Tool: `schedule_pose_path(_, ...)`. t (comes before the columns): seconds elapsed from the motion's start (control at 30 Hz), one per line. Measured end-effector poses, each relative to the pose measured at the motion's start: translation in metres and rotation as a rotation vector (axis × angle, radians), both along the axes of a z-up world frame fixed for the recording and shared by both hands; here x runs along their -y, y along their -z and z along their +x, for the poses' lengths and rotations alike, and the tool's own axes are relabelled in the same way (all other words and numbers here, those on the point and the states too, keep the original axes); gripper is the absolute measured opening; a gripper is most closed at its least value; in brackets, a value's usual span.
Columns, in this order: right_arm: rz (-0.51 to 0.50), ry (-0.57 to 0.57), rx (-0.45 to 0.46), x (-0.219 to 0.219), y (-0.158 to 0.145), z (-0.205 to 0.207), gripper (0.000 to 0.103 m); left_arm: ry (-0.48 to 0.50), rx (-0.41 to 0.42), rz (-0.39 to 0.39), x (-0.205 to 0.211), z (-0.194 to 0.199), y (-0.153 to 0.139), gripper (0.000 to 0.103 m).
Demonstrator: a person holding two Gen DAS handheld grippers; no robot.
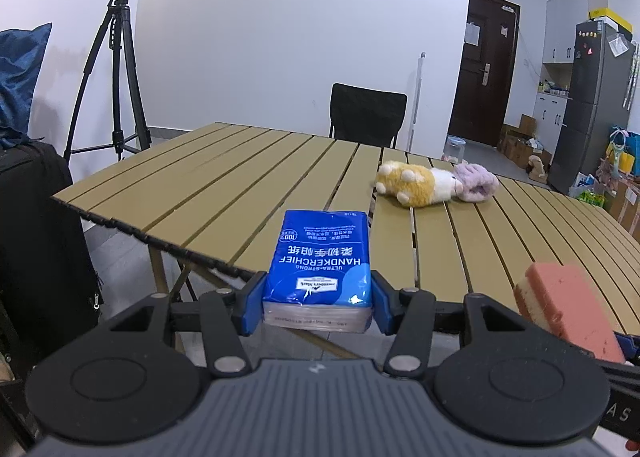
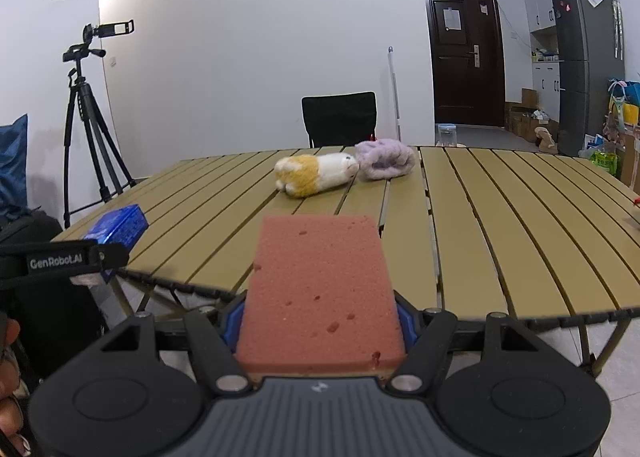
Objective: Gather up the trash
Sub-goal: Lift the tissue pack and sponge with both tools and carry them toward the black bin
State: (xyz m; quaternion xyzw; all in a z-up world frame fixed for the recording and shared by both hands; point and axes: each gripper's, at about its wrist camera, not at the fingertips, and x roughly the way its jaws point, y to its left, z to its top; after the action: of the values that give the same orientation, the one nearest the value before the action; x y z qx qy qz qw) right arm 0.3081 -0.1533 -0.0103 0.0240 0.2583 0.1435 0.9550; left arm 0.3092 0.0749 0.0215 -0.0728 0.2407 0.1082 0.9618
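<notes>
My left gripper is shut on a blue pack of paper handkerchiefs, held at the near edge of the slatted table. The pack also shows at the left in the right wrist view. My right gripper is shut on a pink sponge with a yellow underside, held just off the table's near edge. The sponge shows at the lower right in the left wrist view. A yellow and white plush toy and a purple fluffy item lie together on the far middle of the table.
A black chair stands behind the table. A camera tripod stands at the left by the wall. A black suitcase is at the near left. A fridge, boxes and bags are at the far right by a dark door.
</notes>
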Motion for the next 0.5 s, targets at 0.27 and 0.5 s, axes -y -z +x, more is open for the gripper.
schedule_pose_path(0.27, -0.018, -0.021, -0.047, 0.001, 0.021, -0.033, 0.068, 0.014, -0.024, 0.009, 0.001, -0.029, 0.011, 0.053)
schedule_pose_path(0.5, -0.043, -0.04, -0.086, 0.0, 0.041, -0.057, 0.068, 0.028, -0.037, 0.067, 0.005, -0.054, 0.021, 0.053)
